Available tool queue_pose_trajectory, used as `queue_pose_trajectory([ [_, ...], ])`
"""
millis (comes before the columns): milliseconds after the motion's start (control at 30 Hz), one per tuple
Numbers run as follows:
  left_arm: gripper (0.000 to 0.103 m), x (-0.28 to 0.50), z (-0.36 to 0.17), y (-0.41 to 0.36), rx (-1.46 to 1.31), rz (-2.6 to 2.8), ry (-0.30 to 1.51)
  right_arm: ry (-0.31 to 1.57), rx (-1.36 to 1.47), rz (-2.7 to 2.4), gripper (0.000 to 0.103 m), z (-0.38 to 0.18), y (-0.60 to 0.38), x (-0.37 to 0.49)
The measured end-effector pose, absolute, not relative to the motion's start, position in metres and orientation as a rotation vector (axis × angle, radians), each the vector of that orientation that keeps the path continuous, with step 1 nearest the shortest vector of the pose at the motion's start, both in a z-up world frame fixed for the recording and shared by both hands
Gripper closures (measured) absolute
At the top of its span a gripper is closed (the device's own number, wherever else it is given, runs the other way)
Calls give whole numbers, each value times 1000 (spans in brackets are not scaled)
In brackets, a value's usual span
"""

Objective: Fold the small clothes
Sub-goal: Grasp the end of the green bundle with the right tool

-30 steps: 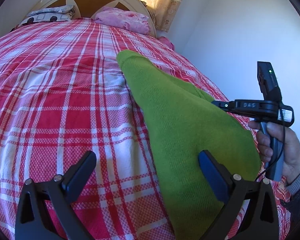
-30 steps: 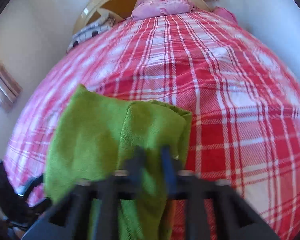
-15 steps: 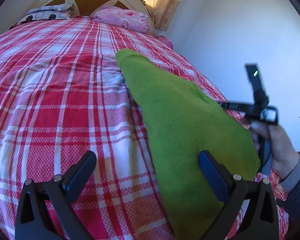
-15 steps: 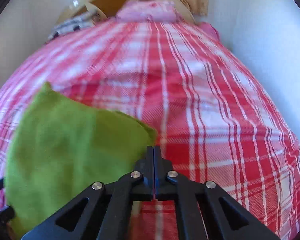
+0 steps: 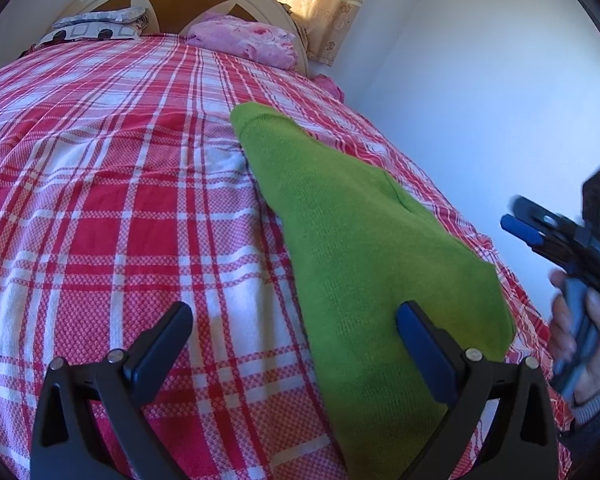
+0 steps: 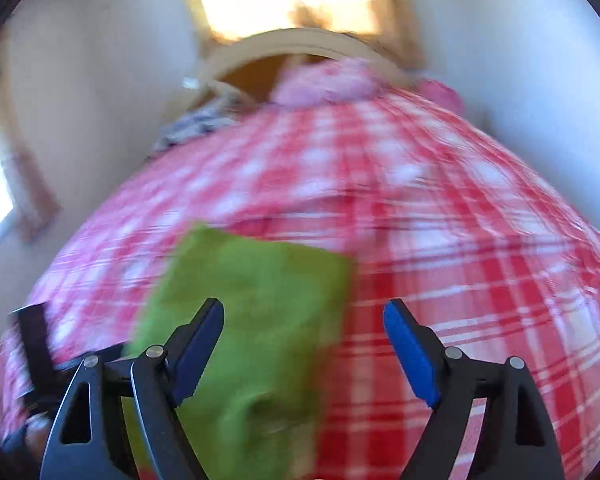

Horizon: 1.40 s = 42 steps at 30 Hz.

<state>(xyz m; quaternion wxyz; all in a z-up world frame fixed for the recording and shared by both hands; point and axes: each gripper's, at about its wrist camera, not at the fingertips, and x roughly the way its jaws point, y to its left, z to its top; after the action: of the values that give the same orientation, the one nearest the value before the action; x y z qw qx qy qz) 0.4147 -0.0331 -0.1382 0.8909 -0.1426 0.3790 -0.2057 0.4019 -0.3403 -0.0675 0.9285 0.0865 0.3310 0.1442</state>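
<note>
Left gripper: jaws wide apart, empty, over plaid bedspread. Left finger over bare plaid; right finger over near part of green garment.

Garment: folded, flat on bedspread, running from beneath right finger away toward pillows.

Right gripper: jaws opening, nothing between pads. Picture blurred. Garment below left finger and gap; right finger over bare plaid. Hand on its handle, beyond left gripper's right finger.
</note>
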Motion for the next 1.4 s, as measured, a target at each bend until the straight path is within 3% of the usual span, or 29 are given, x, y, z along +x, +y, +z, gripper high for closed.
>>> queue_pose_trajectory([
  [33, 0, 413, -138, -33, -302, -439, 783, 704, 139, 344, 29, -72, -323, 394],
  [133, 0, 409, -135, -31, -303, -449, 765, 809, -40, 319, 69, -101, -290, 390],
  [233, 0, 409, -135, -36, -280, -447, 778, 941, 13, 281, 76, -136, -301, 404],
  [500, 0, 411, -137, -36, -280, -445, 790, 781, -63, 311, 74, -90, -285, 406],
  [567, 0, 411, -137, -36, -275, -442, 789, 792, -70, 319, 69, -86, -273, 426],
  [733, 0, 412, -137, -36, -273, -441, 789, 924, -132, 280, 67, -120, -256, 464],
  [933, 0, 412, -137, -38, -265, -458, 794, 880, 15, 283, 63, -138, -305, 463],
  [1100, 0, 414, -137, -41, -265, -463, 804, 872, -34, 303, 61, -129, -299, 458],
  [1200, 0, 415, -131, -43, -274, -486, 812, 831, 20, 347, 52, -116, -311, 456],
  [1267, 0, 414, -126, -45, -293, -505, 798, 773, 104, 344, 30, -106, -332, 455],
  [1400, 0, 423, -127, -60, -307, -543, 821, 795, 241, 309, 26, -108, -374, 469],
])
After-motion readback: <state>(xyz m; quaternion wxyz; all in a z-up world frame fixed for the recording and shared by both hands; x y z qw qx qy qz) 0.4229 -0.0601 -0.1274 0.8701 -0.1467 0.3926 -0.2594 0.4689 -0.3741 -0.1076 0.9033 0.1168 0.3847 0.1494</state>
